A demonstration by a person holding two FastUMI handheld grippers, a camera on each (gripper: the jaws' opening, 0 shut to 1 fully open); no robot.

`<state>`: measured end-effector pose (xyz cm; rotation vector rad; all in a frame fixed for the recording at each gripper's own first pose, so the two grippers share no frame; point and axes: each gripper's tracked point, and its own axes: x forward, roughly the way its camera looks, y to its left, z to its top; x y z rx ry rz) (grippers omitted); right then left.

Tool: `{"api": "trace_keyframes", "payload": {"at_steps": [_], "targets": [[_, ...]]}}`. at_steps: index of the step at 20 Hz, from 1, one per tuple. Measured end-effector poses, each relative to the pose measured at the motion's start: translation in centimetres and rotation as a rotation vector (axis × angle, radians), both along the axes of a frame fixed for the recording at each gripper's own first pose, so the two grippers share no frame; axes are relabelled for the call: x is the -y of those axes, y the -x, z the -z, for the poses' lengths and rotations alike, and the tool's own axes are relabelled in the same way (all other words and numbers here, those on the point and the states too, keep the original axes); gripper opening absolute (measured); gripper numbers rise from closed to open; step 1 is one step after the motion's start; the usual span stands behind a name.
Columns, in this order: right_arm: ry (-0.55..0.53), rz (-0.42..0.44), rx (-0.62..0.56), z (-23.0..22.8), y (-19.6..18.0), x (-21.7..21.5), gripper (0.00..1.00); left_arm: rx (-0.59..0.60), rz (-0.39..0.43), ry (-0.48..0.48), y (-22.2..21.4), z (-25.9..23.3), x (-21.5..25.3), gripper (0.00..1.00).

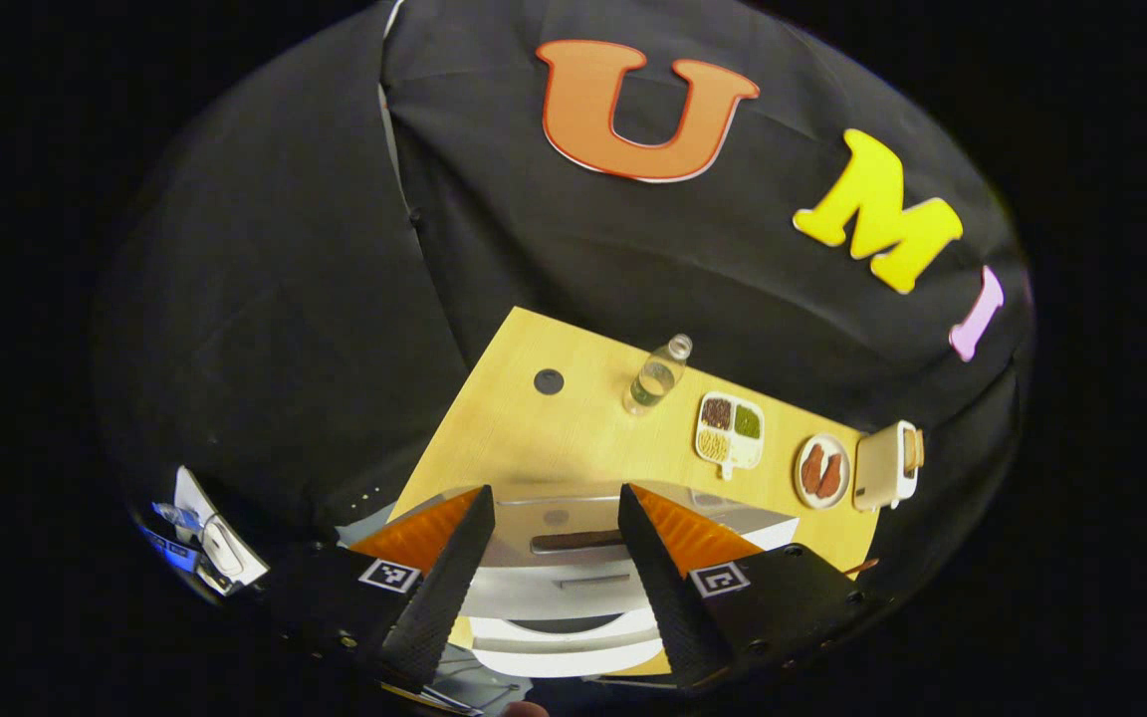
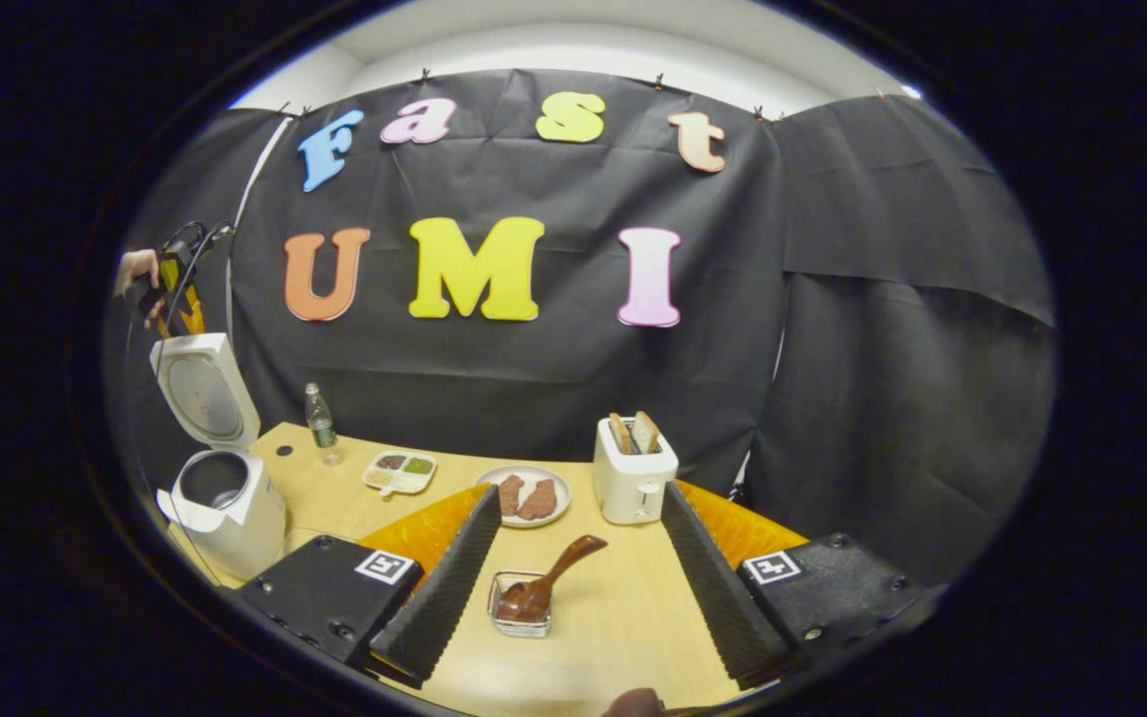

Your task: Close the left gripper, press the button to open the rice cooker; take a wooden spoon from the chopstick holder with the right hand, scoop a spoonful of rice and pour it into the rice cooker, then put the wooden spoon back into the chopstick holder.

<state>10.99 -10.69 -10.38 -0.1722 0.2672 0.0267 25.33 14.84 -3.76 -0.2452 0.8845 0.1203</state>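
The white rice cooker (image 2: pixel 225 508) stands at the table's left end with its lid (image 2: pixel 203 393) raised and the dark pot showing. A hand holds my left gripper (image 2: pixel 175 294) above that lid. In the left gripper view the left gripper (image 1: pixel 554 493) is open, looking down on the rice cooker (image 1: pixel 559 583) between its fingers. The wooden spoon (image 2: pixel 546 586) rests with its bowl in a small clear holder (image 2: pixel 506 617), handle slanting up to the right. My right gripper (image 2: pixel 581 493) is open, with spoon and holder between its fingers, apart from both.
On the wooden table (image 2: pixel 623 627) stand a water bottle (image 2: pixel 320 423), a divided tray of grains (image 2: pixel 400 472), a plate with brown slices (image 2: pixel 527 496) and a white toaster (image 2: pixel 635 473). In the left gripper view, white equipment (image 1: pixel 215 543) lies beyond the table's left edge.
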Motion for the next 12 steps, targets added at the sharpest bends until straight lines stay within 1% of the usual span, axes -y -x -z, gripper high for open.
{"api": "trace_keyframes", "payload": {"at_steps": [3,4,5,6,9,12], "targets": [[-0.023,-0.064,-0.011,0.2,0.0,-2.2,1.00,-0.045,0.030,0.027,2.3,1.2,1.7,0.83],[-0.042,-0.086,-0.020,0.4,0.1,-3.0,1.00,-0.059,0.043,0.031,3.3,1.8,1.9,0.96],[-0.055,-0.104,-0.027,0.7,0.1,-3.6,1.00,-0.074,0.048,0.039,4.1,2.3,2.1,0.84],[-0.058,-0.118,-0.033,0.9,0.1,-4.0,1.00,-0.089,0.049,0.041,4.9,3.1,2.3,0.83],[-0.062,-0.166,-0.038,1.0,0.4,-5.5,1.00,-0.136,0.061,0.050,7.6,6.2,3.9,0.87],[-0.056,-0.213,-0.049,1.2,1.0,-7.0,1.00,-0.196,0.078,0.046,10.8,9.8,4.8,0.87]]}}
